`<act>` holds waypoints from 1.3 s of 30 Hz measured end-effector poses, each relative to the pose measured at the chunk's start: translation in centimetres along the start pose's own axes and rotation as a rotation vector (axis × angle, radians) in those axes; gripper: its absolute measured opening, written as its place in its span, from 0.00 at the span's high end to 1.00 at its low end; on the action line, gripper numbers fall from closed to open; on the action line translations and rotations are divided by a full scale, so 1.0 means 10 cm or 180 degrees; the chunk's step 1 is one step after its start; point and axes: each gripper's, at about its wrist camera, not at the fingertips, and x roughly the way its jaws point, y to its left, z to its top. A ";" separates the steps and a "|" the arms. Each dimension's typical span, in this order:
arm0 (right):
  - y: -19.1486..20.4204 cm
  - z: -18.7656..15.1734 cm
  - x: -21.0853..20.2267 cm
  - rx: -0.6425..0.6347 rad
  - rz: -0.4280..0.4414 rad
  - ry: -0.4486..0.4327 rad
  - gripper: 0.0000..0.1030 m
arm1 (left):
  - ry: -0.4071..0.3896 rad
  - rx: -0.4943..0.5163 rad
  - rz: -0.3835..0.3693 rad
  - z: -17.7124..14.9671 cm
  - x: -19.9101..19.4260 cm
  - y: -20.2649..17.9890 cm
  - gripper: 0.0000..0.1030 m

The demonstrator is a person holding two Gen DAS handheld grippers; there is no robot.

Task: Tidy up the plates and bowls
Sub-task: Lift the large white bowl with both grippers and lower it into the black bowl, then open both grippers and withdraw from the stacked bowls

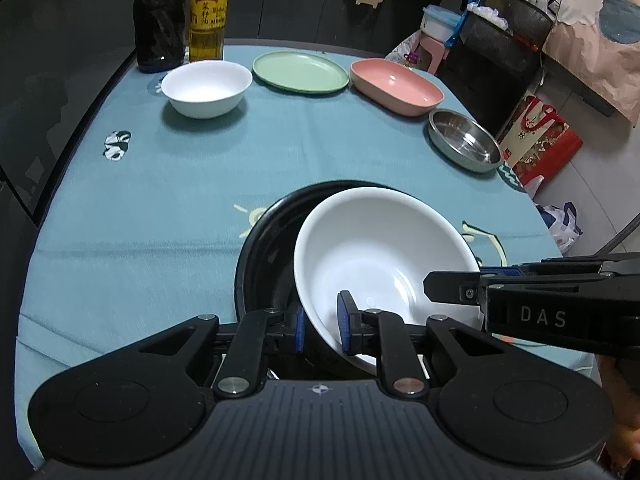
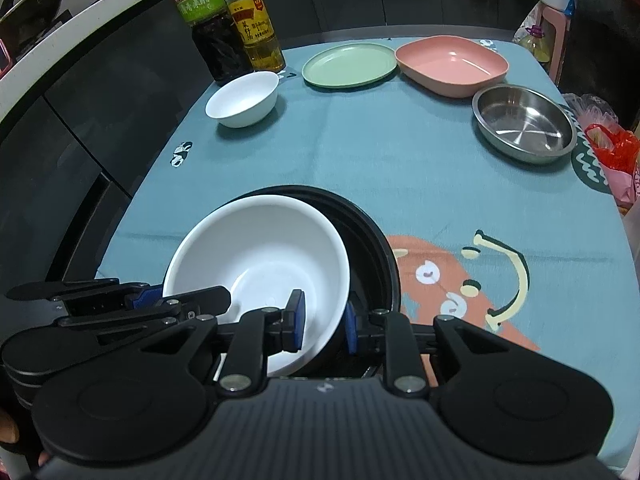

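Both claws, left claw [image 1: 321, 326] and right claw [image 2: 322, 322], clamp large white bowl's [image 1: 380, 256] near rim over black round pan [image 1: 264, 256] | nesting underway | ahead: small white bowl [image 1: 207, 87], green round plate [image 1: 300, 71], pink oblong dish [image 1: 396, 85], steel basin [image 1: 464, 140] unstacked

The left gripper [image 1: 320, 326] pinches the near rim of a large white bowl [image 1: 380, 256], tilted inside a black bowl [image 1: 264, 248]. At twelve o'clock on the table [image 1: 160, 200] sits a green plate [image 1: 300, 71]; the right gripper [image 1: 440, 286] enters at three o'clock.

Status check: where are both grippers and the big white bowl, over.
Left gripper and right gripper both clamped on large white bowl rim. Bowl tilted inside black round pan. Small white bowl far off, nothing blocking.
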 end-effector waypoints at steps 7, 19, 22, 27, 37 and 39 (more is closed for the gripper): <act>-0.02 -0.01 0.05 -0.0001 0.0017 0.0049 0.89 | 0.0072 -0.0007 0.0021 -0.01 0.04 0.00 0.86; -0.06 -0.03 0.03 0.0006 -0.0036 -0.0018 0.89 | 0.0147 0.0018 0.0108 -0.02 0.08 0.02 0.86; -0.06 -0.02 0.03 0.0011 -0.0033 -0.0019 0.89 | 0.0129 0.0039 0.0127 -0.01 0.05 0.03 0.84; -0.08 -0.01 -0.02 0.0032 -0.0040 -0.0074 0.89 | 0.0003 0.0094 0.0240 0.01 -0.06 0.04 0.84; -0.11 0.02 -0.14 0.0031 -0.0059 -0.0189 0.89 | -0.0270 0.0038 0.0222 0.06 -0.34 0.14 0.83; -0.11 0.05 -0.14 0.0040 -0.0060 -0.0204 0.89 | -0.0313 -0.0001 0.0235 0.10 -0.36 0.18 0.83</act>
